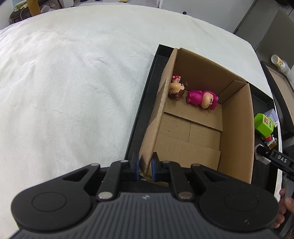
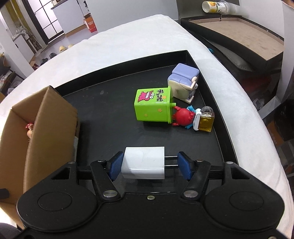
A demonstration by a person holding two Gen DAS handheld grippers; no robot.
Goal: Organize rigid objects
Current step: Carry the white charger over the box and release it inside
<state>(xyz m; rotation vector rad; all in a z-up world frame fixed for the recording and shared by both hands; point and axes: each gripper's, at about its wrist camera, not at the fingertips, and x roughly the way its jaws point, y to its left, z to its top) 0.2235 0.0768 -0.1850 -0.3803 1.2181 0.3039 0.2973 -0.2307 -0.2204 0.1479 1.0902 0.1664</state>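
My left gripper (image 1: 145, 165) is shut on the near left wall of an open cardboard box (image 1: 237, 128) that stands in a black tray (image 1: 145, 103). On the box floor lie a pink doll (image 1: 202, 99) and a brown-haired doll (image 1: 175, 90). My right gripper (image 2: 150, 165) is shut on a white charger plug (image 2: 143, 163), with one pad on its body and the other against its prongs, just above the tray (image 2: 110, 128). Beyond it lie a green toy box (image 2: 153, 106), a red crab figure (image 2: 183, 116), a yellow padlock toy (image 2: 206, 123) and a purple-and-cream toy (image 2: 183, 82).
The tray rests on a white fluffy cloth (image 1: 73, 82) covering the table. To the right stands a second dark tray with a brown floor (image 2: 238, 31) and a tipped bottle (image 2: 216, 7). The cardboard box (image 2: 49, 128) stands left of my right gripper. A hand (image 1: 283, 202) shows at the edge.
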